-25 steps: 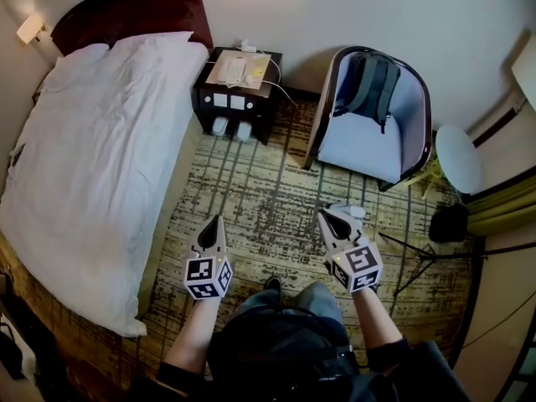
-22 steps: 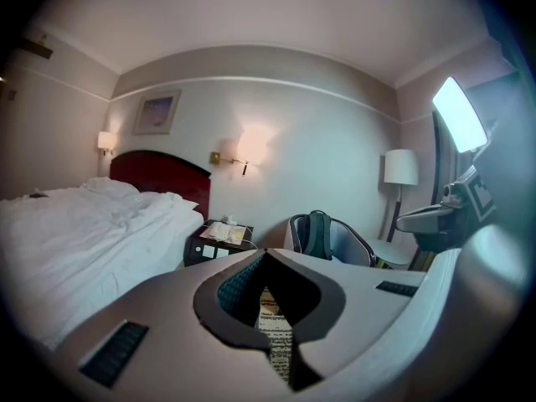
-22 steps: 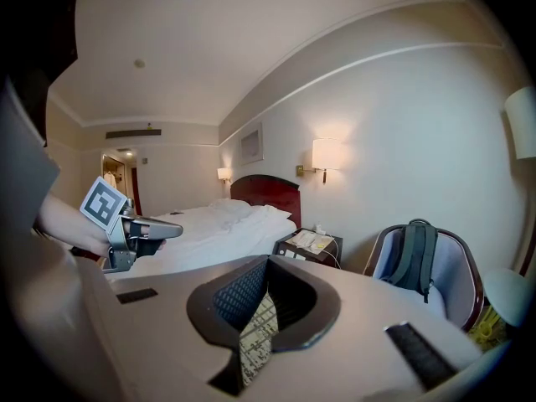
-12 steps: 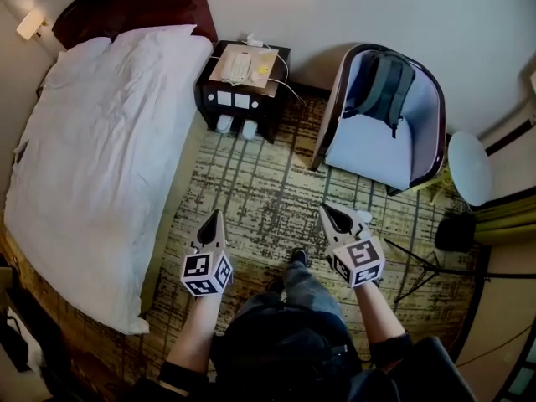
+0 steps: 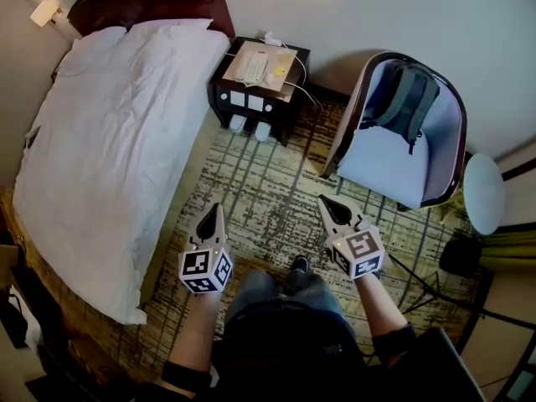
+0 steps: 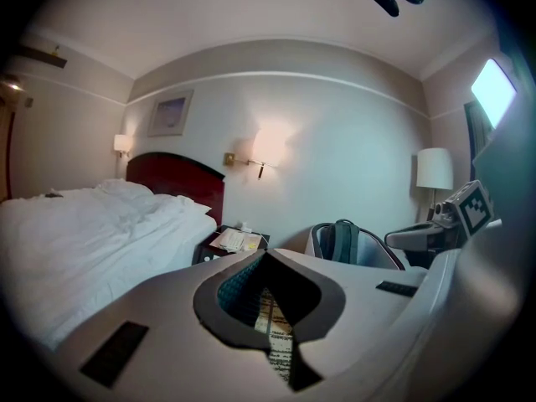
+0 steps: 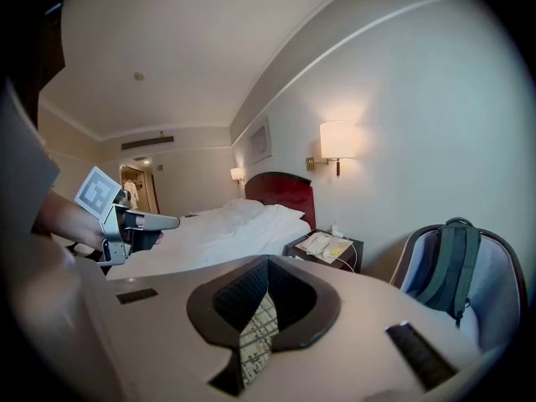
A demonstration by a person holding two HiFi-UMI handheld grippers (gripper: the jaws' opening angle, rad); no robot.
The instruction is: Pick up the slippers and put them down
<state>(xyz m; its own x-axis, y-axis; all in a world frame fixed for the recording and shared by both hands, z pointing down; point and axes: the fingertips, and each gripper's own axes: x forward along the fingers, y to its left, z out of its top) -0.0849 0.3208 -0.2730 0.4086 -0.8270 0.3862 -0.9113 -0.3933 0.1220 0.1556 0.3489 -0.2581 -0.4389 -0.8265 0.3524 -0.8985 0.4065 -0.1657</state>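
Note:
Two white slippers (image 5: 249, 126) lie side by side on the carpet, tucked under the front of the dark nightstand (image 5: 260, 74). My left gripper (image 5: 216, 213) is shut and empty, held over the patterned carpet well short of them. The right gripper (image 5: 327, 202) is also shut with nothing in it, level with the left and closer to the armchair. In the left gripper view the closed jaws (image 6: 266, 255) point toward the nightstand (image 6: 228, 243) and hide the slippers. From the right gripper view, the shut jaws (image 7: 268, 260) aim at the same nightstand (image 7: 327, 247).
A white bed (image 5: 109, 141) fills the left side. An armchair (image 5: 394, 162) with a grey backpack (image 5: 409, 103) stands right of the nightstand. A round white stool (image 5: 484, 193) and a black tripod (image 5: 423, 266) are at the far right. Phone and papers lie on the nightstand.
The person has walked forward over the carpet toward the nightstand, carrying both shut grippers along. The nightstand and slippers now sit nearer in the head view.

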